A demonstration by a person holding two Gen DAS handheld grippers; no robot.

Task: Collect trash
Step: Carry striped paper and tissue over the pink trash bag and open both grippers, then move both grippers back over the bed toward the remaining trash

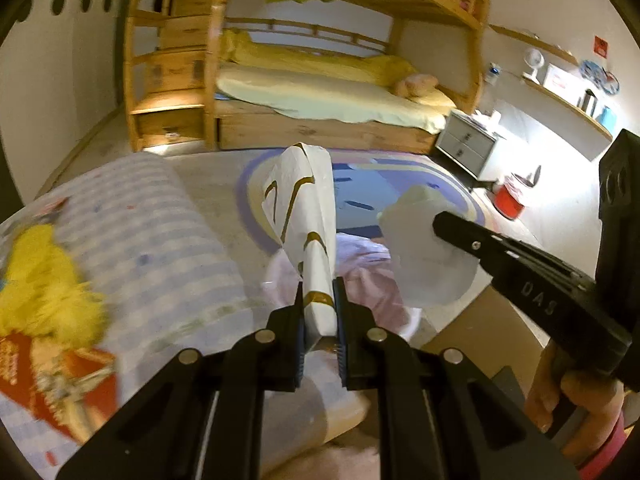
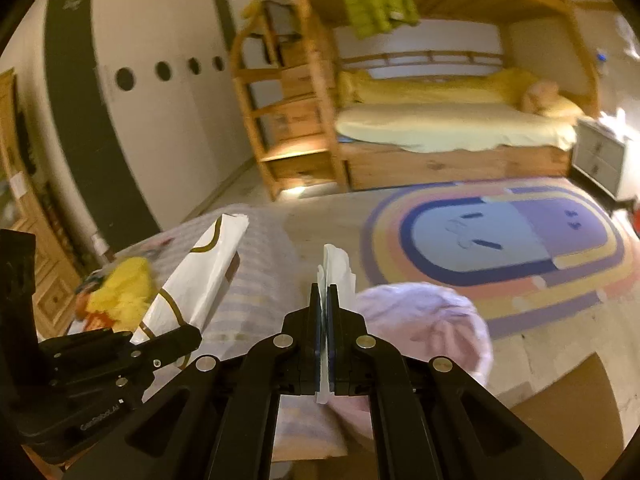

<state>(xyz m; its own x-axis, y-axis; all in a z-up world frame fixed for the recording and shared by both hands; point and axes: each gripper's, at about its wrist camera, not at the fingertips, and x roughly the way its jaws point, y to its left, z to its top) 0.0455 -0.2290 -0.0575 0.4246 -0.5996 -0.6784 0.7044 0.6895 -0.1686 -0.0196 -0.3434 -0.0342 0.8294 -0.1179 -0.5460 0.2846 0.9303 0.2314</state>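
My left gripper [image 1: 319,296] is shut on a crumpled white paper bag with gold-brown stripes [image 1: 308,216], which sticks up and away from the jaws. The same paper bag [image 2: 200,280] shows at the left of the right wrist view, held by the left gripper [image 2: 188,336]. My right gripper [image 2: 324,292] is shut on a thin, translucent white plastic piece [image 2: 334,270]; in the left wrist view the right gripper [image 1: 440,224] pinches that plastic piece [image 1: 424,248]. Below both hangs a pink plastic bag [image 2: 424,328] [image 1: 368,276] with its mouth facing up.
A striped cloth surface [image 1: 160,240] carries a yellow fluffy item [image 1: 44,280] and a red package [image 1: 68,384]. Beyond lie a colourful oval rug [image 2: 500,240], a wooden bunk bed [image 2: 440,140], a grey nightstand [image 1: 468,144] and a red bin [image 1: 510,200]. A hand [image 1: 576,396] holds the right gripper.
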